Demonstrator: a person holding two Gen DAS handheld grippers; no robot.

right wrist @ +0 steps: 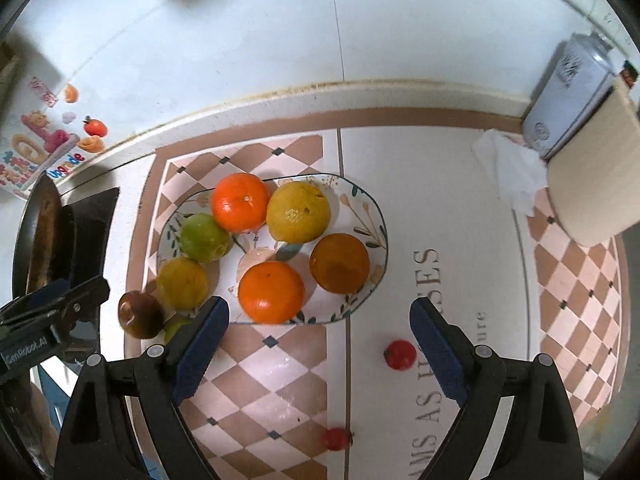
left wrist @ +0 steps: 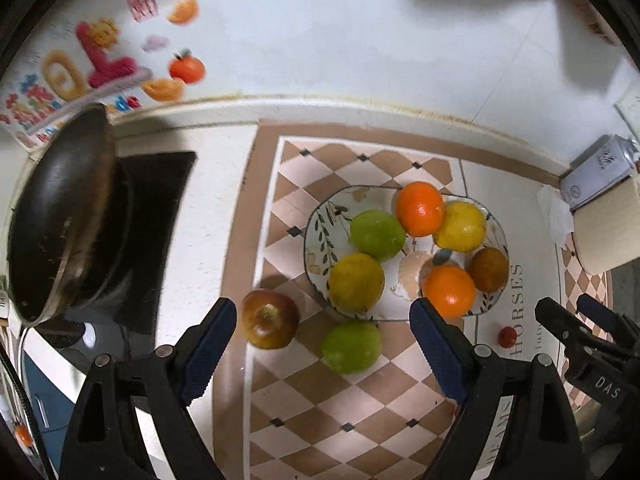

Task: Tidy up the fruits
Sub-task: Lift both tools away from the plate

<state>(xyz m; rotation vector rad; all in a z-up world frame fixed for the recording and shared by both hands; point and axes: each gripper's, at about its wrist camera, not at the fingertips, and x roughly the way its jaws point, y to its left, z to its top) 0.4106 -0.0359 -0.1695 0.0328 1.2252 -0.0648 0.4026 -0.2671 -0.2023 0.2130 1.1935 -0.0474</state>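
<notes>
A flowered plate (left wrist: pixel 320 216) (right wrist: pixel 360 208) holds several fruits: two oranges (right wrist: pixel 240 202) (right wrist: pixel 271 292), two yellow ones (right wrist: pixel 298 212), a green one (left wrist: pixel 376 234) and a brownish orange one (right wrist: pixel 339 263). Off the plate to its left, a red apple (left wrist: pixel 270 318) and a second green fruit (left wrist: pixel 351 346) lie on the mat. Two small red tomatoes (right wrist: pixel 400 354) (right wrist: pixel 336 438) lie nearer me. My left gripper (left wrist: pixel 322 312) hovers open above the apple and green fruit, holding nothing. My right gripper (right wrist: pixel 320 308) hangs open and empty above the plate's near edge.
A dark frying pan (left wrist: pixel 60 216) sits on a black stove at the left. A grey tin (right wrist: pixel 568 96), a pale roll (right wrist: pixel 592 184) and crumpled tissue (right wrist: pixel 512 168) stand at the right. A checkered mat (left wrist: pixel 320 408) covers the counter; a white wall with stickers runs behind.
</notes>
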